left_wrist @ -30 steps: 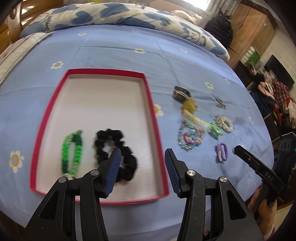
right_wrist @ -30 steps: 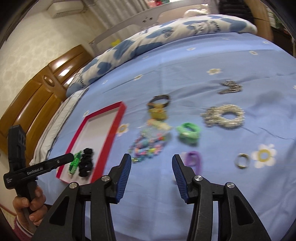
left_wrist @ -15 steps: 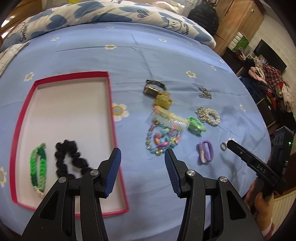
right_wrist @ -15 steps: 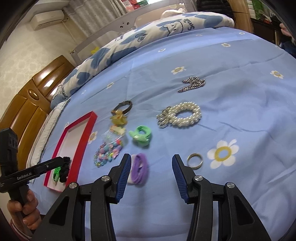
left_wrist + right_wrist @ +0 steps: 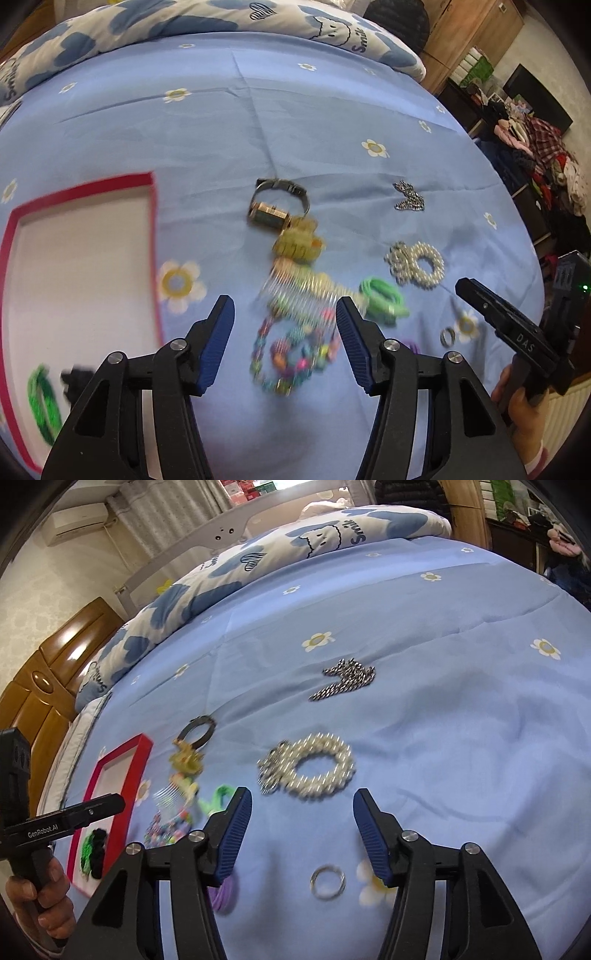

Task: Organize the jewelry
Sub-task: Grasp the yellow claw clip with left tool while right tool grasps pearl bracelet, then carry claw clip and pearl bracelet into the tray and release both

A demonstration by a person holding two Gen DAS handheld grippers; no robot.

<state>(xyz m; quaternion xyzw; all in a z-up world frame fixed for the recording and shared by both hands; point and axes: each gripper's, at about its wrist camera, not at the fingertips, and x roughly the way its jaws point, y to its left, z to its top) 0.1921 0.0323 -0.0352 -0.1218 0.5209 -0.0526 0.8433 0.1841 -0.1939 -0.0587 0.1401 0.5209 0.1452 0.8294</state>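
While its jaws are opening, the left hand-held gripper (image 5: 284,325) hovers empty over the beaded bracelet (image 5: 291,354). The right hand-held gripper (image 5: 302,825), likewise opening and empty, frames the ring (image 5: 327,881).

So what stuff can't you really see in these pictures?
- Purple hair tie: right wrist view, mostly behind the right gripper's opening, empty jaws.
- Colorful bead bracelet: left wrist view, smeared by motion blur, beads unreadable.
- Black scrunchie: left wrist view, partly hidden behind the left gripper.
- Red tray: left wrist view, cut off by the left edge.
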